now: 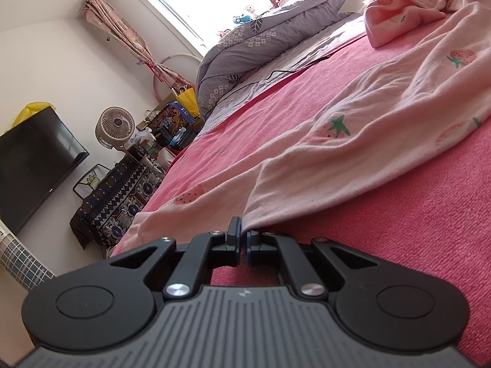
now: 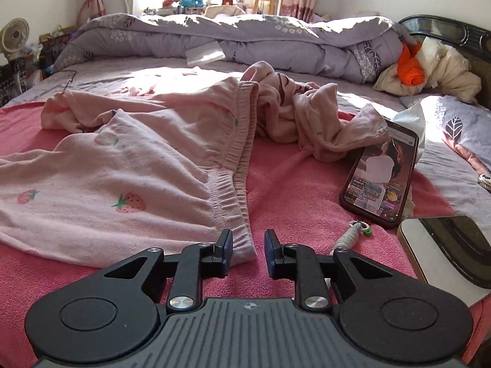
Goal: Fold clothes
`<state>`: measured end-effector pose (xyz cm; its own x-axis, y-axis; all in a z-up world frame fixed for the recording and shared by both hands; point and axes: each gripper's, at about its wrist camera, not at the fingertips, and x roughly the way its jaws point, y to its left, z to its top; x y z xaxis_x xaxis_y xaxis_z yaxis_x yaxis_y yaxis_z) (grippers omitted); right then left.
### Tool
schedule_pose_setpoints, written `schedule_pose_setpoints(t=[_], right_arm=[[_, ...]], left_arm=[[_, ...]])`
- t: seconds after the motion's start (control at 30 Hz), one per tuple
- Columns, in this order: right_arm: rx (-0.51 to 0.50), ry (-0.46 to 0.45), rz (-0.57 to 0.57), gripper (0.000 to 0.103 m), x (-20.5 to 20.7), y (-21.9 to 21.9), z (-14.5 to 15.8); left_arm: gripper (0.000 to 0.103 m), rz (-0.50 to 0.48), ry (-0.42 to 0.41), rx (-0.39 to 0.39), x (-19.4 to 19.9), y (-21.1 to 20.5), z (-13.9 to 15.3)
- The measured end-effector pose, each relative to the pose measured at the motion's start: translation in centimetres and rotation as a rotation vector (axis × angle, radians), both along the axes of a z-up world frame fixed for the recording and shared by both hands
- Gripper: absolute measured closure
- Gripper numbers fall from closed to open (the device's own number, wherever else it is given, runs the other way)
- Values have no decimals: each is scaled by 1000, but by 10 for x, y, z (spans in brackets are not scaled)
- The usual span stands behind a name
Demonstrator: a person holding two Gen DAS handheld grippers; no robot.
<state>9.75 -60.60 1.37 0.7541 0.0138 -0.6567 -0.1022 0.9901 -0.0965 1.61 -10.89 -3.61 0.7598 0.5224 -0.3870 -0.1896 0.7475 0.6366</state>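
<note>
Pale pink strawberry-print trousers [image 1: 353, 141] lie spread on a pink blanket [image 1: 399, 230] on the bed. My left gripper [image 1: 243, 233] is shut on the hem of one trouser leg, low at the blanket. In the right wrist view the trousers [image 2: 116, 184] lie with the elastic waistband [image 2: 233, 202] toward me. My right gripper [image 2: 248, 245] is open, with the waistband corner lying between its fingers. A second crumpled pink garment [image 2: 294, 113] lies behind the waistband.
A phone [image 2: 380, 178] with its screen lit leans at the right, with a keyring [image 2: 356, 230] and a tablet-like board [image 2: 445, 251] beside it. A rolled purple duvet [image 2: 245, 40] lies across the far bed. A cream and orange bundle [image 2: 429, 67] sits by the headboard. A fan [image 1: 115, 128] and TV [image 1: 33, 165] stand left.
</note>
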Motion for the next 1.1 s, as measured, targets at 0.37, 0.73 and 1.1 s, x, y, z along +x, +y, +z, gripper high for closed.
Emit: schedule_pose_setpoints(t=[0.37,0.73,1.1], right_arm=[[-87,-57,150,57,-22,42,36],[-51,-83,480,53,-17,140,45],[174,-35,798,39,-3,235,-15]], left_arm=[[96,2,-23,-27,-6,4,4],[35,80,-57,-158,-36,33,34],[18,254,-168,-432,-44,109,65]])
